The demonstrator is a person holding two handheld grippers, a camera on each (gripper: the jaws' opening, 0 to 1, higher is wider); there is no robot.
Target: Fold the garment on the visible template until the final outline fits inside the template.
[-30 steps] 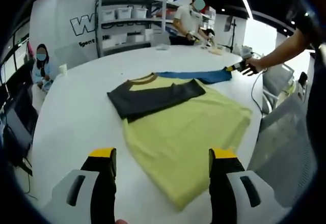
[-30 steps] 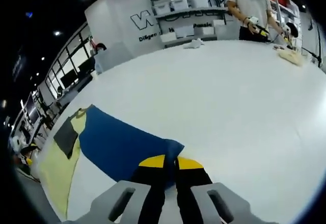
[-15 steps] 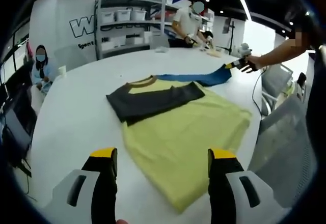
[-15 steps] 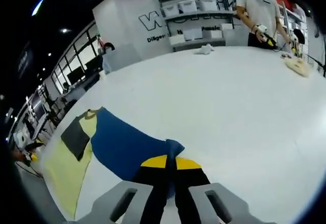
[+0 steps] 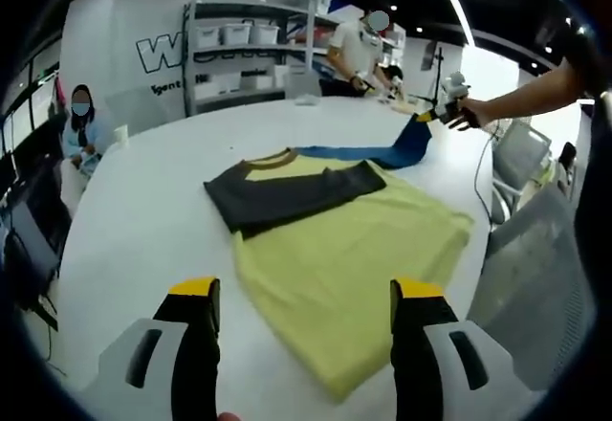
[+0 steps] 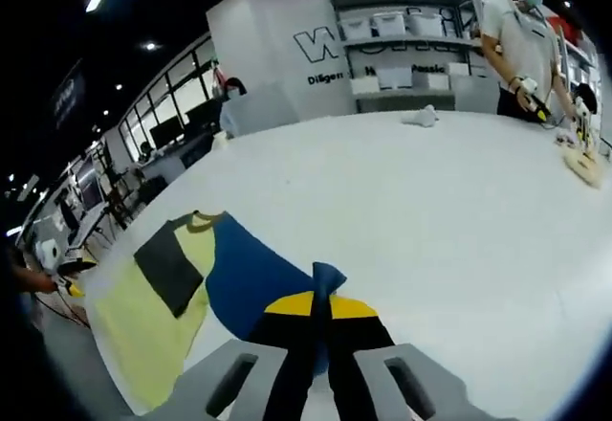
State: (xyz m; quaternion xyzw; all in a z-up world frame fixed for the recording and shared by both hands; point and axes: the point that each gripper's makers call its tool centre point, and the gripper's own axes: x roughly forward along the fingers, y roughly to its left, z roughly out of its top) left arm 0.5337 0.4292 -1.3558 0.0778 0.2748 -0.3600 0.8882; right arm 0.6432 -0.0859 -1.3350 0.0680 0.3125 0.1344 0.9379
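Observation:
A yellow T-shirt [image 5: 349, 249] lies flat on the white table [image 5: 143, 201]. Its dark grey sleeve [image 5: 287, 189] is folded across the chest. The other sleeve, blue [image 5: 378, 153], stretches out to the far right and lifts off the table. My right gripper [image 5: 442, 113] is shut on that blue sleeve's end, held up by a hand. In the right gripper view the blue sleeve [image 6: 244, 273] runs from my right gripper [image 6: 318, 308] to the shirt body [image 6: 143, 330] at lower left. My left gripper [image 5: 304, 292] hangs open above the shirt's near hem.
A person [image 5: 359, 48] works at the table's far side, in front of shelves with white bins [image 5: 234, 33]. Another person [image 5: 78, 124] sits at the left. A chair [image 5: 521, 148] stands past the table's right edge. Small cloth items [image 6: 421, 115] lie far across the table.
My right gripper has risen with the blue sleeve end, which now lifts off the table. The left gripper has stayed in place.

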